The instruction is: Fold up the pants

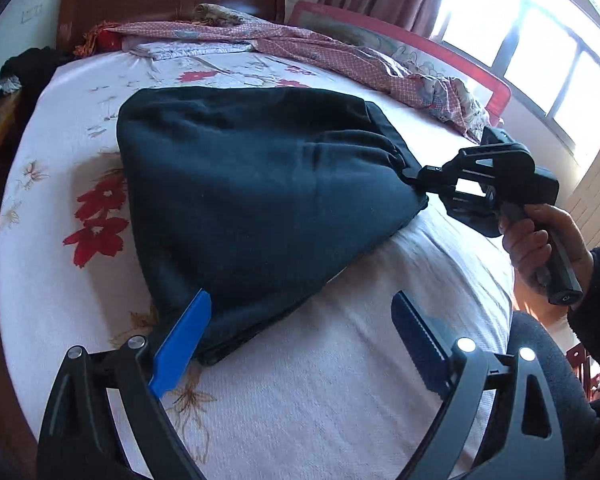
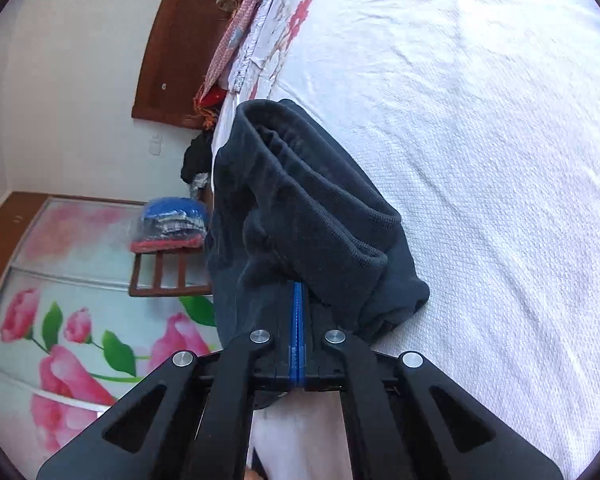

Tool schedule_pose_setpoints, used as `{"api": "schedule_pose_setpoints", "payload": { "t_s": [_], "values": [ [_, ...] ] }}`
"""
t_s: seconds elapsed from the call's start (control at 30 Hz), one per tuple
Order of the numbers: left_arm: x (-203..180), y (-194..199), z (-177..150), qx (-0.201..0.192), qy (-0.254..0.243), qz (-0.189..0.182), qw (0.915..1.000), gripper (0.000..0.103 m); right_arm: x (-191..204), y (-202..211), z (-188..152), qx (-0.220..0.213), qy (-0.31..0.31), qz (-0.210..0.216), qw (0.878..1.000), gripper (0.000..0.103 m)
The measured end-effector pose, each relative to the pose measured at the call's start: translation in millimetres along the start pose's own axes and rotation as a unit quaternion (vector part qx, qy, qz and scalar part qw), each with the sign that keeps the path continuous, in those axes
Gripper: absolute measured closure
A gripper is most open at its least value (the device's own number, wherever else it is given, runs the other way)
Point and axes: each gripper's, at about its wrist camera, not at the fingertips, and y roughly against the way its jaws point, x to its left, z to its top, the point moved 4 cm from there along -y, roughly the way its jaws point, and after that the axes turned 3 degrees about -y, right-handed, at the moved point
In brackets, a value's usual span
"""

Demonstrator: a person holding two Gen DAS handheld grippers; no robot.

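Blue-padded fingers (image 1: 188,340) of the left gripper (image 1: 300,344) stand spread wide at the near edge of the bed (image 1: 340,380), one pad just beside the near corner of the dark pants (image 1: 240,184) and holding nothing. Across the bundle, the right gripper (image 2: 298,300) is pressed together on a bunched corner of the cloth, lifting it toward the bed's right edge. Judging by the doubled layers, a fold is under way; next the left should pinch its corner so both carry the cloth over evenly.
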Motion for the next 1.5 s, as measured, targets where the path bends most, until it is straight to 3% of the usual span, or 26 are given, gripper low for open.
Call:
{"api": "schedule_pose_setpoints", "payload": {
  "t_s": [0.03, 0.17, 0.2, 0.23, 0.27, 0.33, 0.4, 0.47, 0.6, 0.7, 0.73, 0.8, 0.87, 0.9, 0.97, 1.03, 1.17, 1.23, 1.3, 1.4, 1.47, 1.5],
  "values": [
    [0.0, 5.2, 2.7, -0.002, 0.009, -0.002, 1.0, 0.011, 6.1, 3.3, 0.2, 0.001, -0.004, 0.002, 1.0, 0.101],
    [8.6, 31.1, -7.5, -0.02, 0.049, -0.004, 0.9986, 0.011, 42.9, 11.3, 2.8, -0.011, 0.042, 0.04, 0.998, 0.101],
    [11.6, 37.1, -10.7, -0.018, 0.066, -0.009, 0.9976, 0.011, 42.2, 7.4, 7.9, -0.014, 0.039, 0.042, 0.998, 0.086],
    [16.7, 36.6, -9.5, -0.019, 0.078, -0.011, 0.9967, 0.011, 31.6, 4.0, 14.1, -0.014, 0.022, 0.034, 0.999, 0.055],
    [17.2, 42.1, -9.9, -0.019, 0.088, -0.009, 0.9959, 0.011, 16.6, -1.9, 18.9, -0.007, -0.007, 0.036, 0.999, 0.054],
    [22.4, 54.1, -13.7, -0.017, 0.1, 0.012, 0.9947, 0.011, -11.9, 7.7, 19.8, -0.01, -0.074, 0.08, 0.994, 0.064],
    [33.2, 71.2, -22.7, -0.022, 0.123, 0.034, 0.9916, 0.006, -27.3, 29.0, 15.4, -0.034, -0.097, 0.081, 0.991, 0.067],
    [44.2, 85.4, -33.7, -0.027, 0.164, 0.059, 0.9843, 0.004, -38.1, 55.6, 7.0, -0.06, -0.101, 0.03, 0.993, 0.06],
    [59.6, 94.8, -53.7, -0.001, 0.252, 0.085, 0.9639, 0.004, -22.2, 88.0, -28.3, -0.054, -0.066, 0.026, 0.996, 0.06],
    [55.5, 87.4, -56.7, 0.043, 0.3, 0.108, 0.9468, 0.002, 7.5, 87.4, -62.5, -0.049, 0.027, -0.075, 0.996, 0.041],
    [51.2, 81.9, -54.0, 0.066, 0.31, 0.113, 0.9415, 0.002, 16.6, 81.9, -75.8, -0.037, 0.06, -0.099, 0.993, 0.041],
    [40.7, 71.4, -45.1, 0.108, 0.306, 0.111, 0.9394, 0.002, 34.0, 67.8, -101.2, -0.012, 0.116, -0.144, 0.983, 0.041],
    [31.5, 70.5, -36.2, 0.132, 0.291, 0.144, 0.9364, 0.002, 49.0, 56.5, -122.8, -0.014, 0.168, -0.196, 0.966, 0.032],
    [28.7, 72.3, -31.3, 0.134, 0.286, 0.158, 0.9355, 0.002, 55.2, 51.2, -133.9, -0.022, 0.2, -0.216, 0.955, 0.027],
    [23.6, 77.3, -23.3, 0.128, 0.268, 0.193, 0.9351, 0.002, 61.2, 48.3, -155.1, -0.06, 0.257, -0.257, 0.93, 0.026],
    [20.0, 87.1, -22.9, 0.099, 0.249, 0.234, 0.9345, 0.002, 59.7, 47.8, -171.4, -0.107, 0.287, -0.298, 0.904, 0.026],
    [8.6, 111.0, -57.4, 0.013, 0.233, 0.298, 0.9256, 0.002, 44.5, 42.4, -194.4, -0.145, 0.32, -0.321, 0.879, 0.016],
    [-1.0, 116.4, -81.2, -0.039, 0.216, 0.298, 0.9289, 0.002, 44.5, 42.3, -195.7, -0.16, 0.338, -0.319, 0.871, 0.016],
    [9.7, 114.8, -83.9, -0.027, 0.247, 0.266, 0.9316, 0.002, 55.5, 47.2, -198.4, -0.2, 0.36, -0.316, 0.855, 0.016],
    [8.6, 133.4, -74.6, -0.103, 0.236, 0.298, 0.9193, 0.002, 83.7, 40.4, -178.0, -0.185, 0.368, -0.317, 0.855, 0.014],
    [0.4, 131.8, -64.7, -0.103, 0.208, 0.303, 0.9242, 0.002, 94.7, 44.6, -172.0, -0.209, 0.366, -0.319, 0.849, 0.014],
    [-4.6, 129.2, -60.9, -0.094, 0.19, 0.308, 0.9276, 0.002, 91.8, 45.3, -172.1, -0.211, 0.362, -0.309, 0.854, 0.014]
  ]
}}
